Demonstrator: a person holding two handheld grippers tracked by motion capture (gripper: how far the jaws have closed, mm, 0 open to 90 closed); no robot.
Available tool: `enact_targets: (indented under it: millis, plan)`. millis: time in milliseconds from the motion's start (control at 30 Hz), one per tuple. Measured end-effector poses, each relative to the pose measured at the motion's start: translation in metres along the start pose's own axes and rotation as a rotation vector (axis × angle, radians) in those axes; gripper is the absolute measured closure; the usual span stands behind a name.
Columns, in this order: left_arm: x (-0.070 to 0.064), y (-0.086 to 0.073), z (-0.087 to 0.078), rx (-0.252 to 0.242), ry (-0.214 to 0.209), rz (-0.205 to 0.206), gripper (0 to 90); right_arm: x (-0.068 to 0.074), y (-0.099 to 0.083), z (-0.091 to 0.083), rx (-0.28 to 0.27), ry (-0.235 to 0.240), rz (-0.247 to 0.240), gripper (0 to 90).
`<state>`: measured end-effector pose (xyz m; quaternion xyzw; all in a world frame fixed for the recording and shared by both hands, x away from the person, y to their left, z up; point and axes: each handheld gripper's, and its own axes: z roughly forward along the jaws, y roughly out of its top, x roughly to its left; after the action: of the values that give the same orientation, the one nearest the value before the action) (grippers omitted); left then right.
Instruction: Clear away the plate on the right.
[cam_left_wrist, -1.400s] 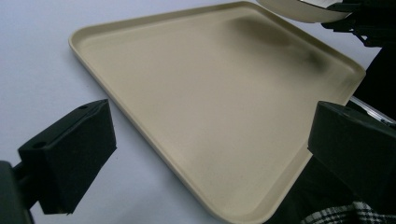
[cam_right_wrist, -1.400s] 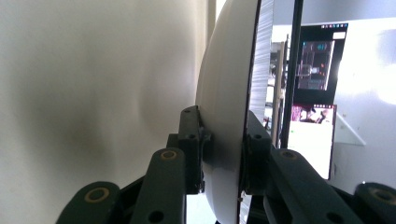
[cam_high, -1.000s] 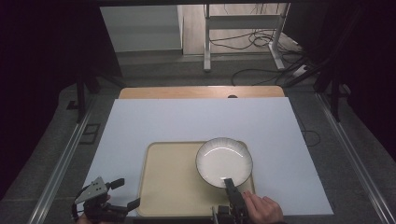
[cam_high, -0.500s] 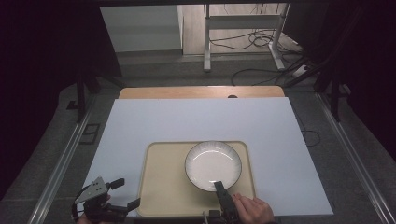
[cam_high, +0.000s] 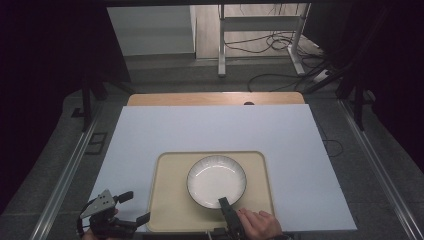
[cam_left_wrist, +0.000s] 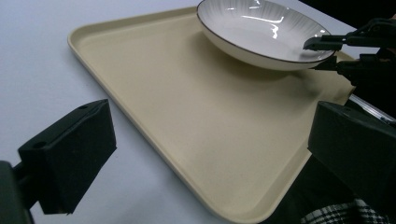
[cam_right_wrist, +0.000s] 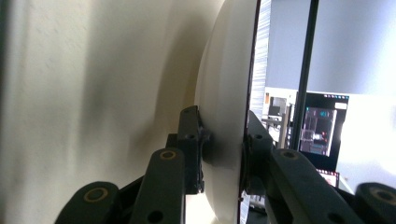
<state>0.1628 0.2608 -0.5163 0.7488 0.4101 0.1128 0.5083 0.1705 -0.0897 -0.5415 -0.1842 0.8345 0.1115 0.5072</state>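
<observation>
At the near rim, our right gripper (cam_right_wrist: 223, 156) is clamped on the white ribbed ceramic bowl (cam_high: 216, 180) over the beige plastic tray (cam_high: 170, 210); we lower it level, then release. Our left gripper (cam_high: 119, 216) waits apart.

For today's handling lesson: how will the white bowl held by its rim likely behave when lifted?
The bowl looks rigid and glazed, so probably slippery. The right gripper pinches one rim edge only, so it may tilt. It seems breakable if dropped on the tray.
</observation>
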Motion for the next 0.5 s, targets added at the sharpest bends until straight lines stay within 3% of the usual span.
enact_targets:
  millis: [500]
  plan:
    - [-0.0005, -0.0002, -0.0003, 0.003, 0.002, 0.002, 0.7, 0.0088, 0.0028, 0.0085, -0.019, 0.039, -0.006, 75.7]
